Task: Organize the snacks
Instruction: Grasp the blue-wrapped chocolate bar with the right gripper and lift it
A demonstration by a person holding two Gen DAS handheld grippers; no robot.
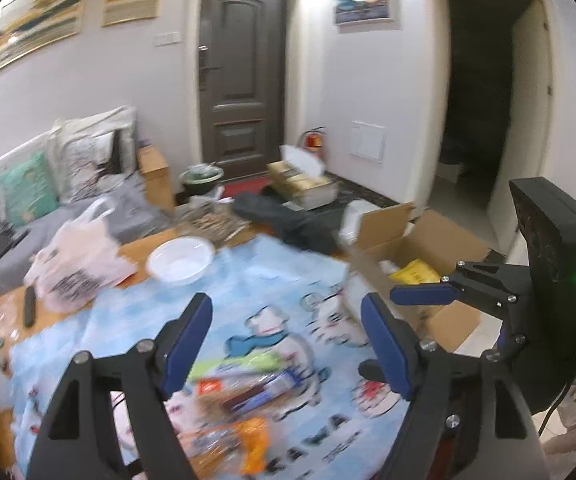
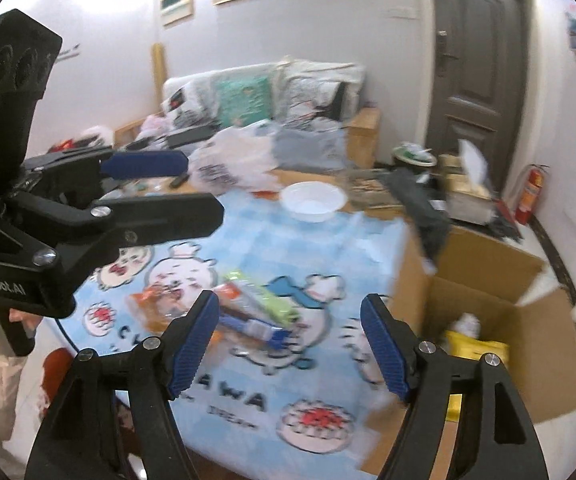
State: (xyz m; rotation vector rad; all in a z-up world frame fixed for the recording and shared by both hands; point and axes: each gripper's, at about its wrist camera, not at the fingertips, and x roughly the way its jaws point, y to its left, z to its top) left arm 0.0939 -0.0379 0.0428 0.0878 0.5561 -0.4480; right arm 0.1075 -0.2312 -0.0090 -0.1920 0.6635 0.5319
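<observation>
A small heap of snack packets lies on the light blue cartoon cloth on the table; green, blue and orange wrappers show. It also shows in the right wrist view. My left gripper is open and empty, above and just behind the heap. My right gripper is open and empty, above the cloth at the heap's right. The right gripper shows in the left wrist view, and the left gripper in the right wrist view. An open cardboard box holding a yellow packet stands to the right of the table.
A white bowl sits at the far end of the cloth, beside a white plastic bag. A black remote lies at the table's left. A sofa with cushions stands behind. Boxes and a fire extinguisher stand by the door.
</observation>
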